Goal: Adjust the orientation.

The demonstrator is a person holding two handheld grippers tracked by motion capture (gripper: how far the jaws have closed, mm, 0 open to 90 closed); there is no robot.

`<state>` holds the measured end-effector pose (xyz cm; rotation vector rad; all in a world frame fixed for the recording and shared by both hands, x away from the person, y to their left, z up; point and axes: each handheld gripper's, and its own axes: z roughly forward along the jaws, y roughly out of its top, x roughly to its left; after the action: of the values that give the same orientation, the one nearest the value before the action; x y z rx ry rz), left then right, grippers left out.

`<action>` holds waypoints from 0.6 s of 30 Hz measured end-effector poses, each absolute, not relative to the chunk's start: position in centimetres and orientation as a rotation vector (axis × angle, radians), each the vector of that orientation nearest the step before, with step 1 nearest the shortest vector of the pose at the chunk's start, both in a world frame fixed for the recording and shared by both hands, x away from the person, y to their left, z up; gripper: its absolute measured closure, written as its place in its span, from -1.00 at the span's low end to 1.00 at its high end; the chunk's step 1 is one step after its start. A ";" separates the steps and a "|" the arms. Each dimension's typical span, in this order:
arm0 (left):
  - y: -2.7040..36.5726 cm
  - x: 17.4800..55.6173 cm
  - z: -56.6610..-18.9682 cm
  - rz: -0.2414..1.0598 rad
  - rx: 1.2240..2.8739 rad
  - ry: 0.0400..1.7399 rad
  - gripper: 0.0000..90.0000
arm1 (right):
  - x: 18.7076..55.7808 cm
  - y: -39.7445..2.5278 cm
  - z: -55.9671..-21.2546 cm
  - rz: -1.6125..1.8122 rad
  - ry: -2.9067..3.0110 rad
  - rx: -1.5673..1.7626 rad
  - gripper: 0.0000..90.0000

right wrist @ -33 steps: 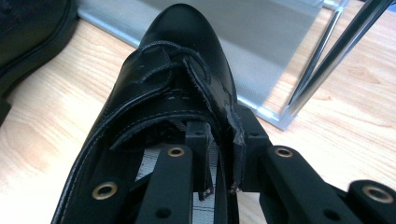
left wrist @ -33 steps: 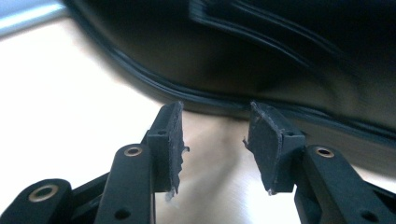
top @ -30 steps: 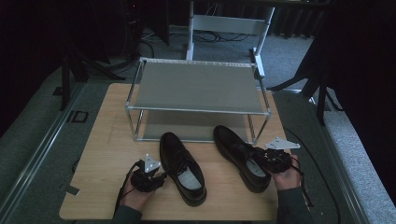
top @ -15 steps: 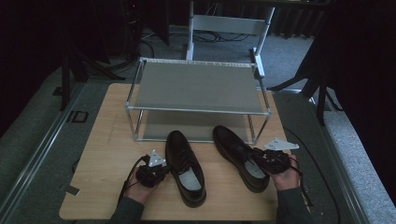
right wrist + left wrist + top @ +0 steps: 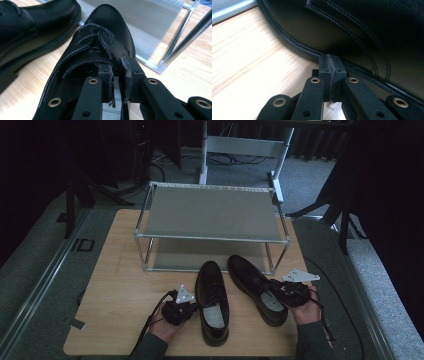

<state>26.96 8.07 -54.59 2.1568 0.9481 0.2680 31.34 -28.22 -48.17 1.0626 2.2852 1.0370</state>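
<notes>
Fingers: my left gripper point(image 5: 331, 72) closed empty beside left black leather shoe point(image 5: 212, 301) | right gripper point(image 5: 120, 75) pinching right black leather shoe's point(image 5: 100, 45) collar | both shoes off grey metal rack point(image 5: 210, 215), shelving pending

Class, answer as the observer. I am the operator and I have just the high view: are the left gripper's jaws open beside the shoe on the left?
Observer: No. The left gripper has its jaws pressed together with nothing between them, tips at the sole edge of the left shoe.
Operator: And the right gripper?
Observer: The right gripper has its jaws a narrow slit apart at the opening of the right shoe, with the pale insole showing between them. I cannot tell whether they pinch leather.
</notes>
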 end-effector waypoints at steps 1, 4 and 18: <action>7.9 27.0 -54.6 0.267 2.156 0.945 0.99 | 31.3 -28.2 -48.1 1.043 2.294 1.057 0.73; 7.6 27.0 -54.7 0.258 2.153 0.937 1.00 | 31.1 -28.2 -48.3 1.063 2.314 1.044 0.73; 5.5 27.0 -54.7 0.223 2.170 0.879 0.99 | 30.8 -28.2 -48.3 1.103 2.340 1.049 0.73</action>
<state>27.05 5.51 -54.65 2.1700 0.8791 0.2226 30.83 -28.16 -48.32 1.0492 2.3399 1.1028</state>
